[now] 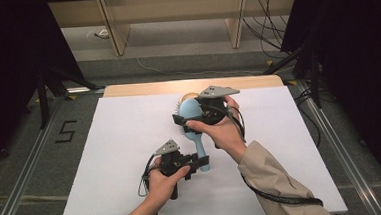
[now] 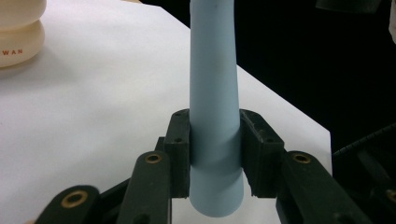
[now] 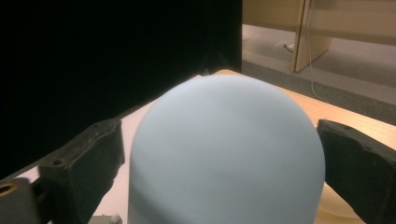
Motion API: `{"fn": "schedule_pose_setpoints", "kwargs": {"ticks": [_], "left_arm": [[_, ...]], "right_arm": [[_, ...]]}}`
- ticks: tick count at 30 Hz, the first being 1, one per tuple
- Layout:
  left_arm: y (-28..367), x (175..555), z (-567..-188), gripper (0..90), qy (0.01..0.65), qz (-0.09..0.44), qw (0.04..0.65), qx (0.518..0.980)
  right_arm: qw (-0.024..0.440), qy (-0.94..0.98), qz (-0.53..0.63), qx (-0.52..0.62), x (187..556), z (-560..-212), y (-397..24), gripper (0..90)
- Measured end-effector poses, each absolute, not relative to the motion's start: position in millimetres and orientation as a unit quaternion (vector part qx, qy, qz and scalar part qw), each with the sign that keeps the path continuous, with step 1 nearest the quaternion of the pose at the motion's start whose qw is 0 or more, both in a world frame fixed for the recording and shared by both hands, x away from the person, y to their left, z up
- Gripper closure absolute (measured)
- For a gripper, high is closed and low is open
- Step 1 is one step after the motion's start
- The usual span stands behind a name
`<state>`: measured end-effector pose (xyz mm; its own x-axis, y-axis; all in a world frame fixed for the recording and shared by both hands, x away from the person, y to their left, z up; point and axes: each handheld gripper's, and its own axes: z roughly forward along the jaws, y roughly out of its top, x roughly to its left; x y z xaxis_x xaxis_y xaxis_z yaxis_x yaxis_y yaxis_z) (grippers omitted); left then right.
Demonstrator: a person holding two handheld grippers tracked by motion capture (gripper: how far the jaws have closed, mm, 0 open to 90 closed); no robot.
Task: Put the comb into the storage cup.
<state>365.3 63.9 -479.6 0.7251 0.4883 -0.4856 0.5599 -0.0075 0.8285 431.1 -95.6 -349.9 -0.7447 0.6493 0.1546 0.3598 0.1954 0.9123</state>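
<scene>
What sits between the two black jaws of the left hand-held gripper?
The light blue hairbrush's handle, clamped by the left hand-held gripper, seen in the left gripper view.

Recording lab or test studio, not a home. A white flat work board (image 1: pixel 131 156) lies on a pale wooden table (image 1: pixel 192 85), framed by black curtains (image 1: pixel 10 58). Black stand legs (image 1: pixel 42 96) flank it. Loose black cables (image 1: pixel 269 27) trail across grey carpet (image 1: pixel 11 163). A black taped numeral "5" (image 1: pixel 65 131) marks the floor.
</scene>
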Motion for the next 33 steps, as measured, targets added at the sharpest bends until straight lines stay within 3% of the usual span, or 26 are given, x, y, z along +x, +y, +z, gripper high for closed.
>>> {"fn": "schedule_pose_setpoints", "kwargs": {"ticks": [10,33], "left_arm": [[64.1,365.3,-479.3,65.9,0.369,-0.027,0.599,0.711],[65.2,365.2,-477.7,65.6,0.363,-0.007,0.596,0.716]], "right_arm": [[0.120,0.763,0.536,0.340,431.1,-351.0,-96.6,19.3],[0.124,0.760,0.538,0.343,427.5,-347.5,-95.6,20.6]]}}
